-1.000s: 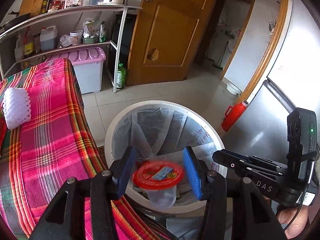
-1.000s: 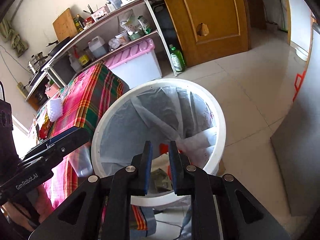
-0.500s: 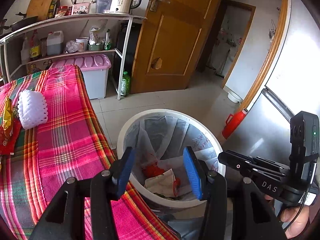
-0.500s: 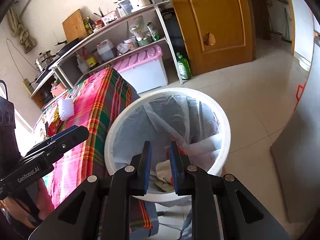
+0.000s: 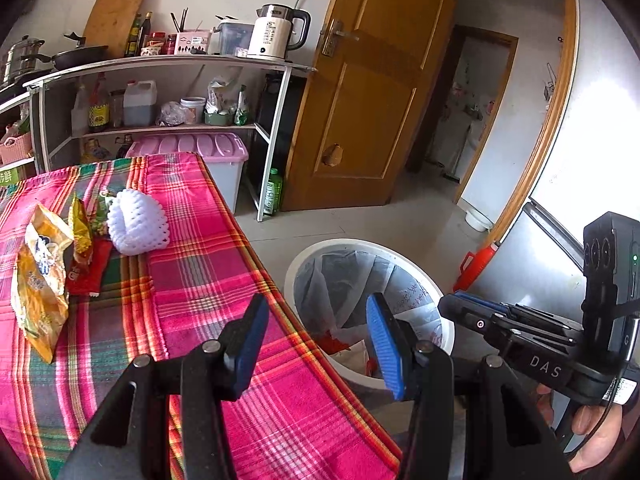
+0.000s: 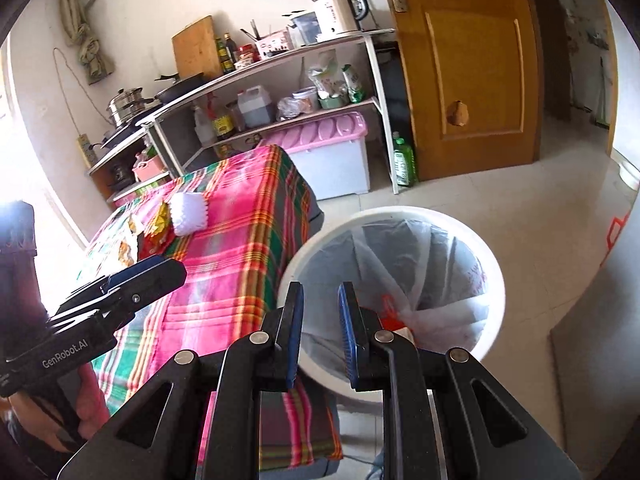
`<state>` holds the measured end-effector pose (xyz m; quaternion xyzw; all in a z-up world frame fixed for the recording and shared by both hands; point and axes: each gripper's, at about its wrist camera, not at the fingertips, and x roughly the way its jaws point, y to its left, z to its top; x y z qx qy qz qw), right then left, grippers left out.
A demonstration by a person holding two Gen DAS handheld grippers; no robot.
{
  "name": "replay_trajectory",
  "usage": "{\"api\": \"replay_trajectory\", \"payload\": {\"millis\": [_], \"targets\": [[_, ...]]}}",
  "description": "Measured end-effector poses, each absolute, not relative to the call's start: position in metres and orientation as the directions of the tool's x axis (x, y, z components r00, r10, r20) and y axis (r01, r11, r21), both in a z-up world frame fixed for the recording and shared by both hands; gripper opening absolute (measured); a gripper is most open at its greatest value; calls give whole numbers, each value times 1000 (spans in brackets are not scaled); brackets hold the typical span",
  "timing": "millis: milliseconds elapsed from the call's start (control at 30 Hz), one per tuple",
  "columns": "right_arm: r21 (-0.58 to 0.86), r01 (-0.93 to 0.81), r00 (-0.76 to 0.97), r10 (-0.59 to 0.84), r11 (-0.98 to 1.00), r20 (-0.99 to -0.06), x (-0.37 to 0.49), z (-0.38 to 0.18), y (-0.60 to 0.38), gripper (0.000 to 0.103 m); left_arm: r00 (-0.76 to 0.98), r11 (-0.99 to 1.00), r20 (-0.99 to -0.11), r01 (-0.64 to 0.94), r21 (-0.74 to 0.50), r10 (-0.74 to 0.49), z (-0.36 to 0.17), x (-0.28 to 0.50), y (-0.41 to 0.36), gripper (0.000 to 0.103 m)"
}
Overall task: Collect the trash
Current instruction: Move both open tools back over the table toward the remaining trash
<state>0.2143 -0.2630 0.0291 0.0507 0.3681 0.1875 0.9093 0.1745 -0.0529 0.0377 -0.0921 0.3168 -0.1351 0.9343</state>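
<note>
Hovering at the table edge, left gripper [image 5: 316, 340] jaws wide apart and empty, right gripper [image 6: 320, 332] narrowly parted, empty, white lined bin [image 6: 486, 252] just beyond both, wrappers [image 5: 40, 276] far left on plaid cloth [image 5: 200, 264].

The bottom of the trash bin [image 5: 304, 268] is hidden by the left tongs [image 5: 316, 340]. The counter [image 5: 192, 280] is cut off at the lower edge. Print on the yellow wrapper [image 5: 40, 276] cannot be read.

L gripper [image 5: 316, 340] wide open, empty; R gripper [image 6: 320, 332] narrowly parted, empty.
</note>
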Motion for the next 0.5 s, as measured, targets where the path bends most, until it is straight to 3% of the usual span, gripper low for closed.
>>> {"api": "replay_trajectory", "payload": {"millis": [500], "targets": [[224,-406,623,447,886,-642,199,35,-213,20,808,965,-550,84,-248,-212,39,135,3,53]]}}
